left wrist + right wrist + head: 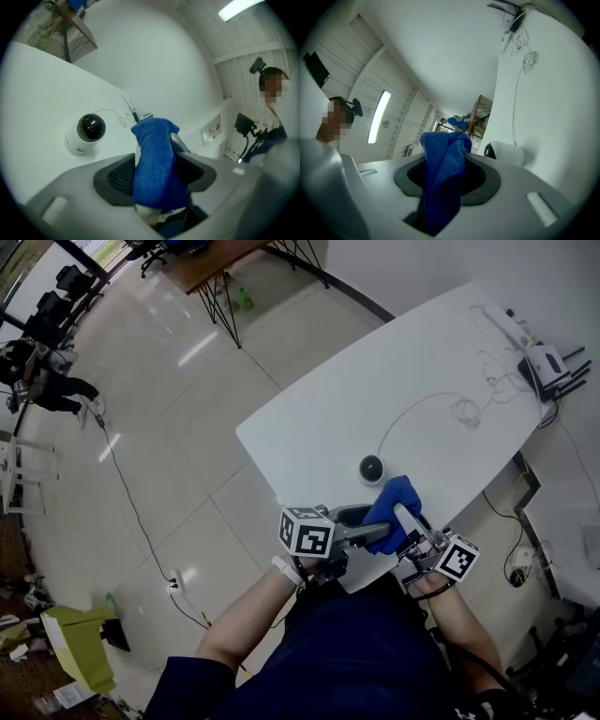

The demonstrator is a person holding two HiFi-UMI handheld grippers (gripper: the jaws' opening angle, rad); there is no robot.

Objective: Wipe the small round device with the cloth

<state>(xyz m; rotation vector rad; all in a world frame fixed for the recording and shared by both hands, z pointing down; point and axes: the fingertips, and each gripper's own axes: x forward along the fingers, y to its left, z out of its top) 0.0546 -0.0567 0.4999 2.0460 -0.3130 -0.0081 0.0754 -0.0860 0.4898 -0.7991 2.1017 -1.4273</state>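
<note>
The small round device (372, 468), white with a black dome, stands on the white table (441, 362) near its front edge. It also shows in the left gripper view as the device (86, 132) and at the right in the right gripper view as the device (506, 153). Just in front of it a blue cloth (394, 507) bunches where both grippers meet. My right gripper (405, 517) is shut on the cloth (440, 173), which stands up between its jaws. My left gripper (375, 532) is open around that cloth (157, 164), its left pad (119, 176) bare.
A thin white cable (412, 409) runs from the device toward the far right of the table, where a router (553, 367) and coiled wires lie. The table's left edge drops to a shiny floor (169, 427). A person stands at the side in both gripper views.
</note>
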